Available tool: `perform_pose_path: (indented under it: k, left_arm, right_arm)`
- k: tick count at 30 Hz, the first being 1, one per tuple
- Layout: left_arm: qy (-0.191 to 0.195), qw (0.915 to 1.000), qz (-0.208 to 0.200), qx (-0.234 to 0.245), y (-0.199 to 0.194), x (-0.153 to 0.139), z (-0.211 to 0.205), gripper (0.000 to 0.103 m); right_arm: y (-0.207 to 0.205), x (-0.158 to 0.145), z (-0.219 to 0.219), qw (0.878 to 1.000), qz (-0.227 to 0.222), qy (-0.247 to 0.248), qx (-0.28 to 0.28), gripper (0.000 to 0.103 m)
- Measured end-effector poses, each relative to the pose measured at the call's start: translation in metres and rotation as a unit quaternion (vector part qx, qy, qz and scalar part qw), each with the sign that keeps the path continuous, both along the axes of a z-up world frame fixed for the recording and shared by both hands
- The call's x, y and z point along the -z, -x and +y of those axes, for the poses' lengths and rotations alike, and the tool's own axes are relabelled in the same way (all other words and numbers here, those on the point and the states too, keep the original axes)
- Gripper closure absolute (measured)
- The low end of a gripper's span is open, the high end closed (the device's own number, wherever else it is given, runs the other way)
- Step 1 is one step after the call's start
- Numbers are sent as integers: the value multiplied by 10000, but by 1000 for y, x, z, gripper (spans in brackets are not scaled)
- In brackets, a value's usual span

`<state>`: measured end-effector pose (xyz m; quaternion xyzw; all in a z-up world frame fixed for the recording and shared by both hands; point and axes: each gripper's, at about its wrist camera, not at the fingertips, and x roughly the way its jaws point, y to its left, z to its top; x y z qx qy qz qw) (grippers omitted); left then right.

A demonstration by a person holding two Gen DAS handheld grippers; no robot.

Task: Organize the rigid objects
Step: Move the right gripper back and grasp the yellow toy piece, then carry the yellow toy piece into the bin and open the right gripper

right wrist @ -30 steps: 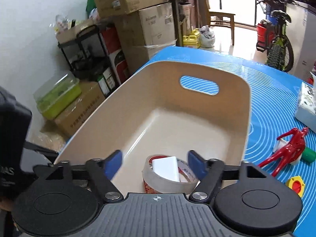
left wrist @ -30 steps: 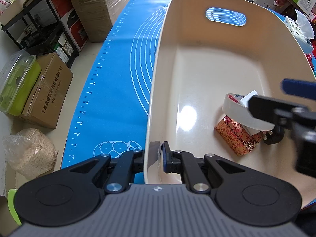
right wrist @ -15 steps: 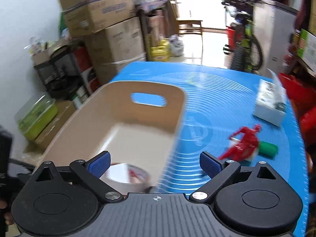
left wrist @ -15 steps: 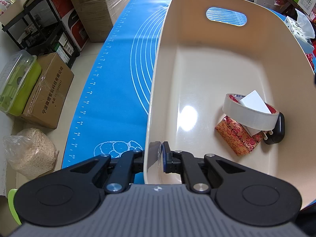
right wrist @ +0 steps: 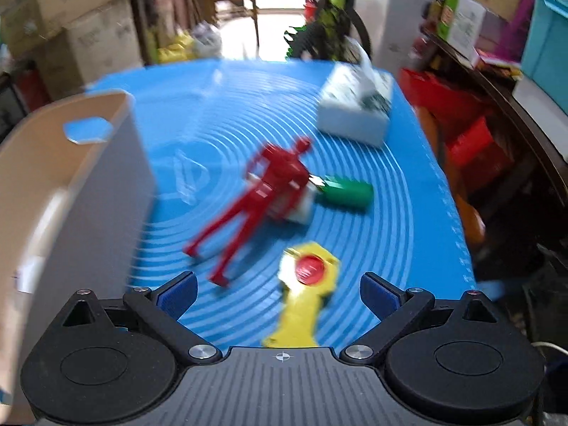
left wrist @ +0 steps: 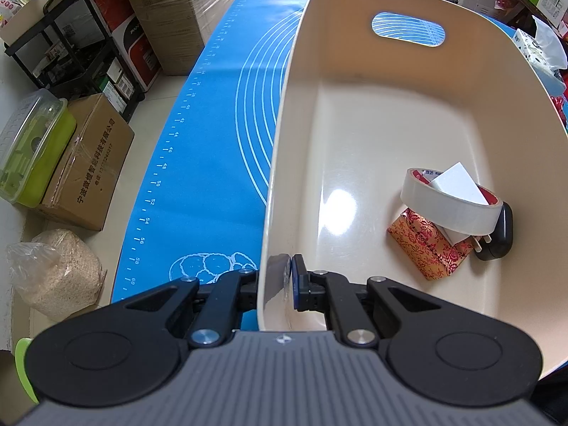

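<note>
My left gripper (left wrist: 275, 280) is shut on the near rim of the cream basket (left wrist: 284, 163), one finger outside the wall and one inside. In the basket lie a roll of clear tape (left wrist: 449, 202) with a white card in it, a red patterned box (left wrist: 427, 245) and a black plug (left wrist: 498, 230). My right gripper (right wrist: 278, 291) hangs open over the blue mat (right wrist: 390, 213), right of the basket (right wrist: 53, 195). A yellow toy with a red button (right wrist: 305, 284) lies between its fingers, untouched. Beyond it lie a red figure (right wrist: 262, 191) and a green cylinder (right wrist: 349, 193).
A white tissue pack (right wrist: 355, 110) stands at the far right of the mat. Off the table's left edge are cardboard boxes (left wrist: 88, 163), a green lidded container (left wrist: 32, 145) and a bag of grain (left wrist: 56, 269). Shelves with red crates (right wrist: 468, 142) flank the right side.
My right gripper has let go of the tape roll in the basket, opened wide and swung right over the mat to the yellow toy. The left gripper has kept its hold on the rim.
</note>
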<state>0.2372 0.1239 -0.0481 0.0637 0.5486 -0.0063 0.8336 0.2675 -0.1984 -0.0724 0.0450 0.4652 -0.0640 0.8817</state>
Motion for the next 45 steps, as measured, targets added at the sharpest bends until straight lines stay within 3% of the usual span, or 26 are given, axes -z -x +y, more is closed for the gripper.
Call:
perform_pose_path:
  k: [9,16,19,20,24,35,45]
  left_arm:
    - [-20,10000,3,-5,1,0,1,91]
    - [-28,10000,4,-8,2,0,1,91]
    - [-24,10000,2,-18,1,0,0,91]
    - [-28,10000,2,-17,2,0,0,91]
    - [-22,10000,3,-19,2,-1,0,91]
    - [-25,10000,4,-19,2,0,0,91]
    - [-27,10000,4,-22,1,0,0,91]
  right_arm:
    - [-16,31,-18,9988,372,188,264,6]
    - [-21,45,-15,9986,445,240,159,19]
    - [-19,45,-16,9992,350,80,177,27]
    - [-17,45,-16,9993,329,-17,187,36]
    - [-14,41,-14,9992,262,-94,287,56]
    - [-6,27,-19,9983,50,-255,526,57]
    - [16,-30,-6,9941,-861,-405,520,57]
